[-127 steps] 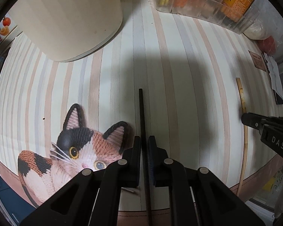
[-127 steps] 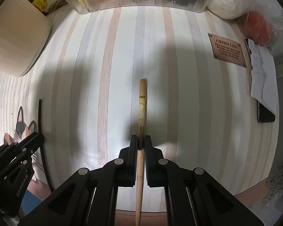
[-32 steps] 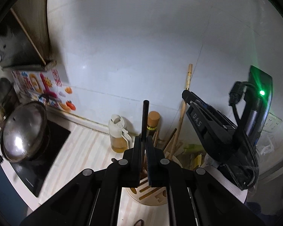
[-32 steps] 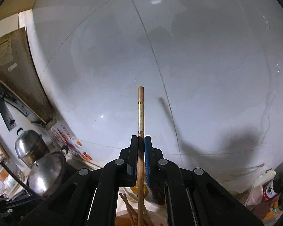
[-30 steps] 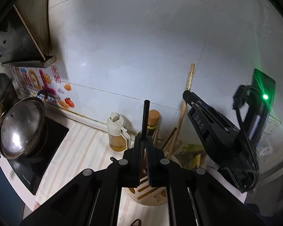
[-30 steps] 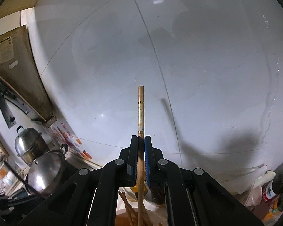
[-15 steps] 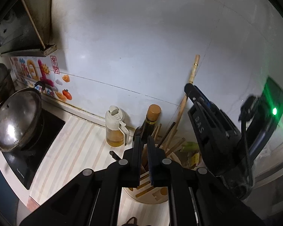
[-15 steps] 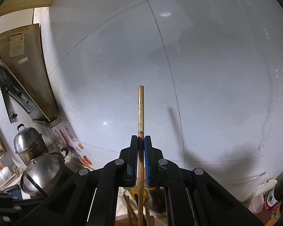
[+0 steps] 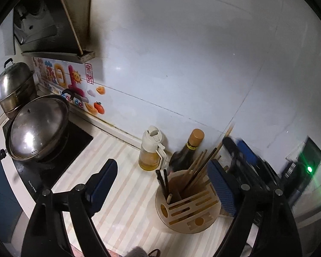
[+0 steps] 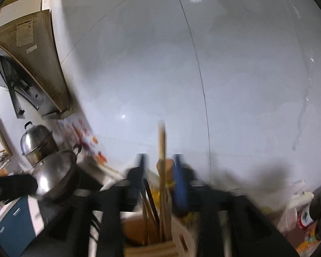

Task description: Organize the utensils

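Note:
A round wooden utensil holder stands on the striped counter. It holds two black chopsticks and several wooden chopsticks. My left gripper hovers over it, jaws opening wide, with nothing pressed between the pads. In the blurred right wrist view my right gripper is opening too. The light wooden chopstick stands free between its parted pads, its lower end down in the holder. The right gripper also shows blurred behind the holder in the left wrist view.
An oil dispenser and a dark sauce bottle stand against the white tiled wall just behind the holder. A lidded wok sits on a black hob at left, with a steel steamer pot beyond.
Both grippers have gone from shut to open. The black chopstick has left the left jaws and stands in the holder; the wooden one has slipped lower between the right pads.

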A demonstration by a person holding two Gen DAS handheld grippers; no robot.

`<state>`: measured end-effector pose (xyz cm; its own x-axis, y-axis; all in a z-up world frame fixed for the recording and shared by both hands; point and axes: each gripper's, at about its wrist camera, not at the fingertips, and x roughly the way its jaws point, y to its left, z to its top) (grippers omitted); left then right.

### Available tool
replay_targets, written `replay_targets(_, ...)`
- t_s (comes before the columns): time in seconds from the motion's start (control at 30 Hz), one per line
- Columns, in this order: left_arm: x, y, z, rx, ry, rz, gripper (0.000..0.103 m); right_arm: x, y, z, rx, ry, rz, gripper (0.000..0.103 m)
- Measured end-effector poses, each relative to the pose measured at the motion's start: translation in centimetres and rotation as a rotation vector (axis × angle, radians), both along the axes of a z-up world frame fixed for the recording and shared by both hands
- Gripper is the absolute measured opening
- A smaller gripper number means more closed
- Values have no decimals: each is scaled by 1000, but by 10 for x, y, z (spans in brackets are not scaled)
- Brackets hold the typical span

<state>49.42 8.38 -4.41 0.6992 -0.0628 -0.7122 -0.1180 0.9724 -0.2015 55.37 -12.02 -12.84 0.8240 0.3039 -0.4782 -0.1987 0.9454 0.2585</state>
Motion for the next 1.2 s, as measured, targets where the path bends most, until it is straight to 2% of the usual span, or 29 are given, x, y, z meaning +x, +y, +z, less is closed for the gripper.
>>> replay_targets(0.03,-3,2,1,13,-6,10,88,-6,-4,1,0,9,-2,65)
replay_targets(0.13,-12,4,3,43,-26,27,95,-23,-16,6,-26,52,-16,70)
replay_targets(0.17,-16,4,2,56,-34,31,103,-29,-20,6,-39,84,-26,73)
replay_targets(0.27,-28,1,-1,134,-61,52,103,-44,-28,0,-89,189,-54,87)
replay_targets(0.33,-38,-4,-7,185,-73,64,103,-55,-31,-5,-125,231,-63,101)
replay_targets(0.5,-55,-10,-23,189,-44,59,103,-86,-28,-5,-220,251,-95,103)
replay_targets(0.7,-88,-19,-26,182,-40,45,103,-124,-27,12,-268,217,-119,103)
replay_targets(0.93,-142,-17,-10,170,-74,27,103,-186,-34,37,-268,193,-179,103)
replay_targets(1.2,-221,1,16,182,-116,-12,103,-286,-16,83,-288,116,-269,103)
